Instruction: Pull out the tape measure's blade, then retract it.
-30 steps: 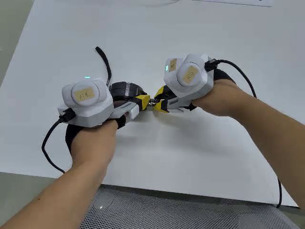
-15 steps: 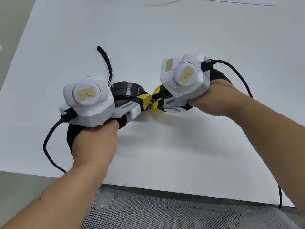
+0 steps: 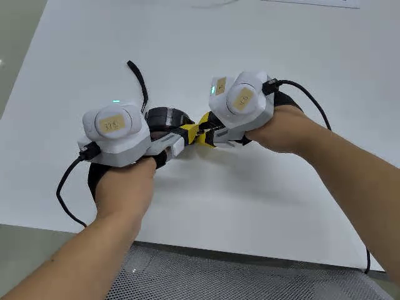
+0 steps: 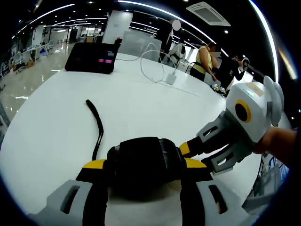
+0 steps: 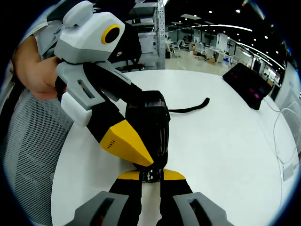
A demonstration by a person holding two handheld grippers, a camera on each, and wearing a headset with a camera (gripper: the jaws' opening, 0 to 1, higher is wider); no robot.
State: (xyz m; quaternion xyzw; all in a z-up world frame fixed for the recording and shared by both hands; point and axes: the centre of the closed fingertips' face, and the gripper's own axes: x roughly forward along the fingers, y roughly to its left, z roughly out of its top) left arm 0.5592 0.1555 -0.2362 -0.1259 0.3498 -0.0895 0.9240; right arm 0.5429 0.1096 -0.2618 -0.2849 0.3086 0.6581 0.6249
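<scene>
my left gripper [image 4: 143, 165] squeezes the tape measure [image 5: 149, 117] on the table [image 3: 250, 206]. my right gripper [image 3: 205, 139] pinches the blade [image 5: 151, 177] tip at its mouth. i should hold the case still and move straight, slowly.

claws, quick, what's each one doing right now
left claw: closed, holding the tape measure.
right claw: closed, holding the blade tip at the tape measure's mouth.
</scene>
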